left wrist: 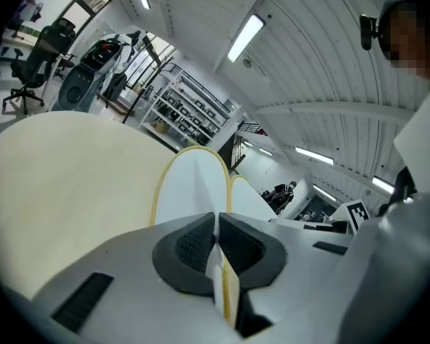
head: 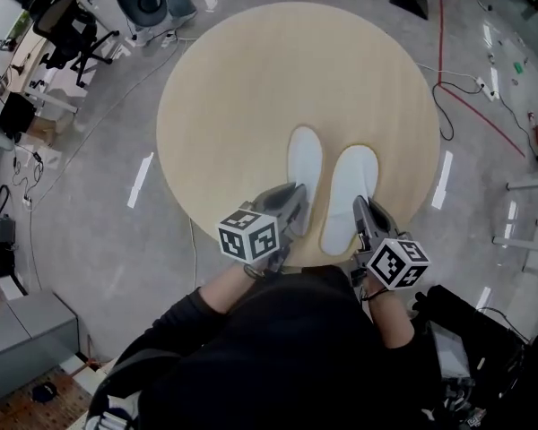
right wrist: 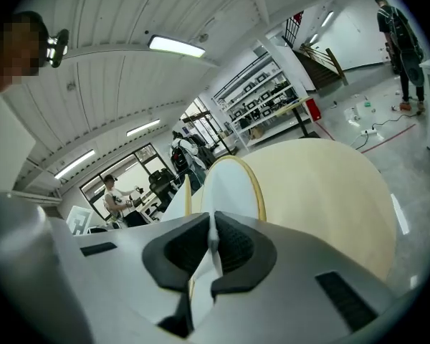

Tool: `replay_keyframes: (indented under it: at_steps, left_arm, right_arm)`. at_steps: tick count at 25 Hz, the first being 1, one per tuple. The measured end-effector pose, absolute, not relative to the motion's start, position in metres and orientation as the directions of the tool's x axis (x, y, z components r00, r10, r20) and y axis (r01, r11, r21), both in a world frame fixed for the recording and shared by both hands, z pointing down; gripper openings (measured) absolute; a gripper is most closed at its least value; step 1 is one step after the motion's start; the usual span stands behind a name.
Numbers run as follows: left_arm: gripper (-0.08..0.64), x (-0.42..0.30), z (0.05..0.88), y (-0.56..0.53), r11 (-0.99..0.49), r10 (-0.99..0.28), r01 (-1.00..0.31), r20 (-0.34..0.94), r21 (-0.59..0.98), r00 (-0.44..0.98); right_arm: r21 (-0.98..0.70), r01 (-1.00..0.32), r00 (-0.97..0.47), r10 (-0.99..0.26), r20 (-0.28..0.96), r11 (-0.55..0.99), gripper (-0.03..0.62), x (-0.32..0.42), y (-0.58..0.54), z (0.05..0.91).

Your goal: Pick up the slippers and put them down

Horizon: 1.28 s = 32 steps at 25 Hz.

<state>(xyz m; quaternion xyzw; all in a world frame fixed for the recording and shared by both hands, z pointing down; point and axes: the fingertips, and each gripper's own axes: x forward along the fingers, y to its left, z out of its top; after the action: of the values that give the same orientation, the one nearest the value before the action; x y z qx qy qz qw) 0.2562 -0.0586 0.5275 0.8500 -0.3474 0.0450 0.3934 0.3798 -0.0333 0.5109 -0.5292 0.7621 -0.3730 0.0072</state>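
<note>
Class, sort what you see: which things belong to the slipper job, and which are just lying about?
Job: left slipper, right slipper, left gripper, right gripper (each shut on one), round table.
Lying about: office chair, red cable, grey box.

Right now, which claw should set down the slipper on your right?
Right. The right claw is shut on the right slipper's heel; the left claw grips the left slipper.

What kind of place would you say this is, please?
Probably a lab or workshop: stocked shelves line the wall, an office chair stands at the edge, and cables trail over the grey floor.
</note>
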Motion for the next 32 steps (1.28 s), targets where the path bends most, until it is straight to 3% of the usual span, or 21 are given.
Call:
replay_keyframes:
  at_steps: [11,32]
  left_arm:
    - [0.029,0.156,0.518,-0.031,-0.439,-0.59,-0.626,0.318,0.644,0.742]
    - [0.029,0.094,0.504,0.019,-0.232,-0.759,-0.792,0.404,0.565,0.511]
  right_arm:
    - [-0.536,-0.809,-0.481,-0.797,0.365,0.242,0.025,0.275,-0.005,0.491]
    - [-0.664,-0.637,-0.68,-0.692,0.243,0.392,0.025,0.233,0.005,0.497]
